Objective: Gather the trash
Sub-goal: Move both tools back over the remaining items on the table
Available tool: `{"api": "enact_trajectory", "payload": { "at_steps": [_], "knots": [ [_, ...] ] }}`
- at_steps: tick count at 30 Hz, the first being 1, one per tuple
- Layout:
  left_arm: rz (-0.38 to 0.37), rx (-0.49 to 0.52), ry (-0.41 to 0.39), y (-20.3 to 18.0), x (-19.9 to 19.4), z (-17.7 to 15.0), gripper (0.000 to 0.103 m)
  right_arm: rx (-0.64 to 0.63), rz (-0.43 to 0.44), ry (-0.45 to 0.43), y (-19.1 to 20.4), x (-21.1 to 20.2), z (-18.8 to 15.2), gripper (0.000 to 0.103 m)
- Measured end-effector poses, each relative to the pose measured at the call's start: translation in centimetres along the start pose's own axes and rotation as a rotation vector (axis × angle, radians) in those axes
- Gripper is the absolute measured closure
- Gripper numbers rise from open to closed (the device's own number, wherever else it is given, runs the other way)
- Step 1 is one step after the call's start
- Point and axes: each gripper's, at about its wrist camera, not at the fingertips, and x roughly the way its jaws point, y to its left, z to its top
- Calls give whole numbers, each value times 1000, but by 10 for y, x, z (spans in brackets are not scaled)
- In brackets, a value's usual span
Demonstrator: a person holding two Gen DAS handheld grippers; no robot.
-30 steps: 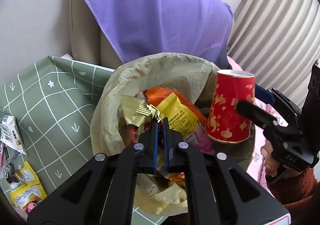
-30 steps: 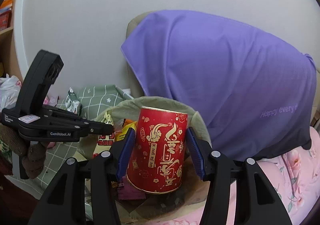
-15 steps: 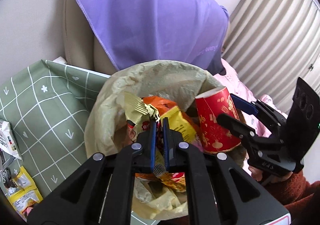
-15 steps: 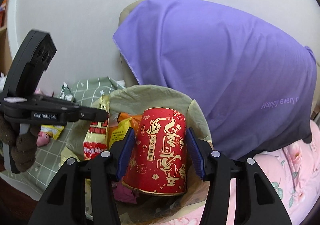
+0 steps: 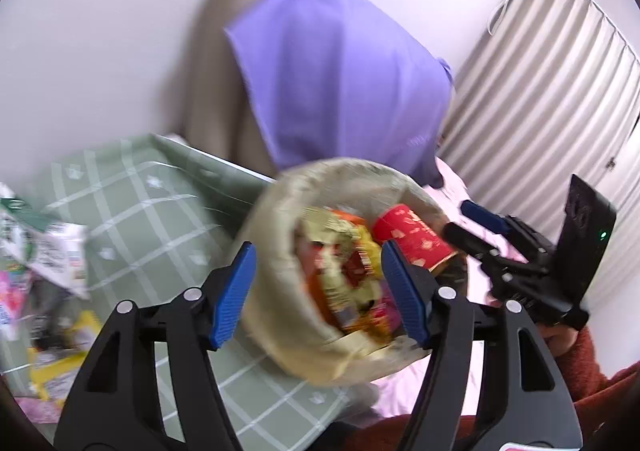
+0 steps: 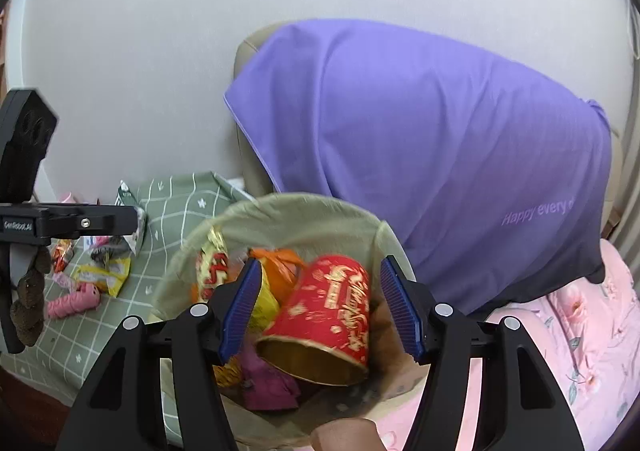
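L wrist view: left gripper [image 5: 318, 293] jaws just opened wide, nothing pinched; wrappers [image 5: 344, 271] dropped in trash bag [image 5: 280, 211], frame centre.

R wrist view: right gripper [image 6: 320, 307] just opened wide, red cup [image 6: 328, 315] released, tilted in bag, lower centre. Grippers should be lifted clear w/o snagging bag rim.

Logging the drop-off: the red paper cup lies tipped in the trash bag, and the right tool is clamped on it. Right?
Not quite. The red paper cup does lie tipped in the trash bag, but the right tool has just opened, its pads clear of the cup, as the right wrist view shows.
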Motion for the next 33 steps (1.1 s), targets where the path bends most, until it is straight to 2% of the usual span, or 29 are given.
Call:
{"api": "enact_trajectory", "payload": {
  "at_steps": [5, 12, 16, 21, 24, 27, 31, 33],
  "knots": [
    [115, -26, -65, 38, -42, -12, 40, -5, 37, -41, 31, -8, 12, 45],
    [331, -157, -156, 123, -111, -38, 40, -16, 194, -61, 89, -1, 28, 44],
    [481, -222, -203, 172, -152, -57, 40, -89, 209, -53, 128, 8, 31, 44],
    [591, -310, -243, 231, -186, -81, 40, -154, 220, -10, 171, 26, 35, 44],
    [615, -373, -254, 263, -195, -92, 40, -159, 218, -12, 187, 37, 37, 44],
    [615, -420, -261, 281, -201, -102, 40, -153, 257, 15, 202, 53, 38, 44],
    [598, -429, -270, 288, -204, -113, 37, -208, 277, 51, 239, 82, 37, 44],
    [588, -441, -268, 291, -204, -118, 35, -242, 323, 87, 267, 101, 37, 44]
  ]
}}
